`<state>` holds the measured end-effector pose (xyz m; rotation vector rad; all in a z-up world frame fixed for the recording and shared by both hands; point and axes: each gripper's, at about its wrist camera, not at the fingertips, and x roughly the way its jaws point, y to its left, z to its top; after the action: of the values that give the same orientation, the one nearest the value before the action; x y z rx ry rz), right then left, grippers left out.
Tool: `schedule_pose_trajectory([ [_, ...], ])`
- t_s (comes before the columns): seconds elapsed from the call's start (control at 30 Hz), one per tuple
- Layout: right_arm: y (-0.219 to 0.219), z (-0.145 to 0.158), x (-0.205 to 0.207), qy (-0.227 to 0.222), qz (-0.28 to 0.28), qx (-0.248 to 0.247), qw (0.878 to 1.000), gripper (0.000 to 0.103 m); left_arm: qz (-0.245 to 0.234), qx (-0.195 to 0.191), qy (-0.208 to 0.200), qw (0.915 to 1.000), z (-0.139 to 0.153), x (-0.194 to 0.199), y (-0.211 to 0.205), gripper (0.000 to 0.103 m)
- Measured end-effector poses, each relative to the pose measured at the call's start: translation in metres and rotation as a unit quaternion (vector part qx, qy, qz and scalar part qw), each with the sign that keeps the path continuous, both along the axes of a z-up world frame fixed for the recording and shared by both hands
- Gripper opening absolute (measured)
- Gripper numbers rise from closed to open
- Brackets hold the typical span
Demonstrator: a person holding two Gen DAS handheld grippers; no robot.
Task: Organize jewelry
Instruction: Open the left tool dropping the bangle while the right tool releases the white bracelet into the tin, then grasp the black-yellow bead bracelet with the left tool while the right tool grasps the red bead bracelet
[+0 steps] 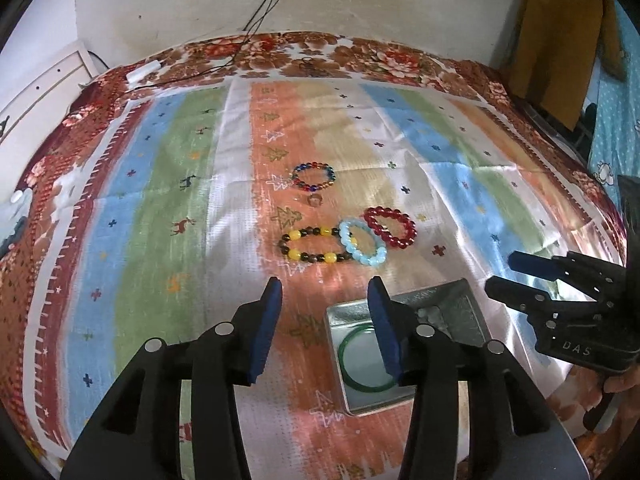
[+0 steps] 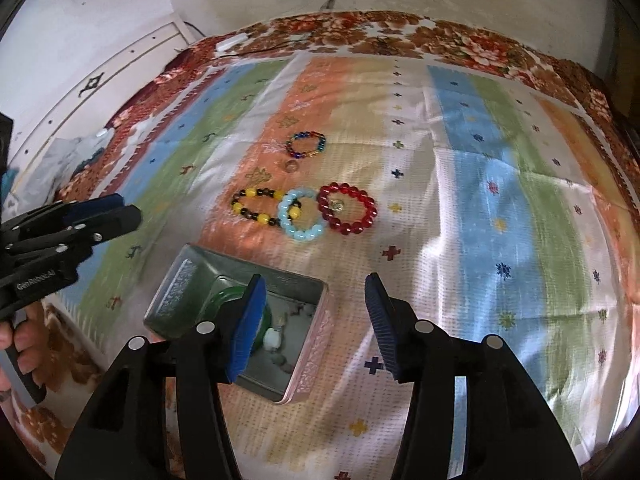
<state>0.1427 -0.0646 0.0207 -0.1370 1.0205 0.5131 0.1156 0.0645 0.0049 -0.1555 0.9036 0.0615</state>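
Note:
An open metal tin (image 1: 452,300) (image 2: 308,364) lies on the striped cloth and holds a green bangle (image 1: 352,380) (image 2: 224,296) and small pale pieces (image 2: 273,340). Beyond it lie a red bead bracelet (image 1: 391,226) (image 2: 347,208), a light-blue one (image 1: 363,242) (image 2: 301,220), a yellow-and-dark one (image 1: 314,244) (image 2: 256,206), a multicoloured one (image 1: 314,176) (image 2: 306,144) and a small ring (image 1: 315,201) (image 2: 291,166). My left gripper (image 1: 324,320) is open and empty above the tin's left edge. My right gripper (image 2: 316,320) is open and empty above the tin's right side.
The striped cloth (image 1: 160,200) (image 2: 480,200) covers a floral bedspread (image 1: 360,56). A white drawer unit (image 1: 36,92) stands at the left. Cables (image 1: 256,20) run down the back wall. A yellow-brown garment (image 1: 560,40) hangs at the far right.

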Motion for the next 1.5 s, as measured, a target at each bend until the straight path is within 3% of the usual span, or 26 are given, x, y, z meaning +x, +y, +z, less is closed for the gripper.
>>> schedule_pose_trajectory([
  [0.33, -0.007, 0.002, 0.016, 0.003, -0.029, 0.025, 0.999, 0.061, 0.031, -0.002, 0.015, 0.9994, -0.006, 0.019, 0.025, 0.049],
  [1.0, -0.004, -0.02, 0.057, 0.015, -0.058, 0.004, 0.998, 0.062, 0.002, 0.027, 0.041, 0.9988, -0.022, 0.058, 0.008, 0.053],
  [1.2, 0.0, -0.021, 0.072, 0.03, -0.056, 0.016, 0.998, 0.062, 0.005, 0.009, 0.057, 0.9983, -0.031, 0.072, 0.014, 0.053],
  [1.5, 0.005, -0.037, 0.087, 0.052, -0.056, 0.008, 0.997, 0.062, 0.005, 0.013, 0.072, 0.9973, -0.044, 0.09, 0.019, 0.053],
])
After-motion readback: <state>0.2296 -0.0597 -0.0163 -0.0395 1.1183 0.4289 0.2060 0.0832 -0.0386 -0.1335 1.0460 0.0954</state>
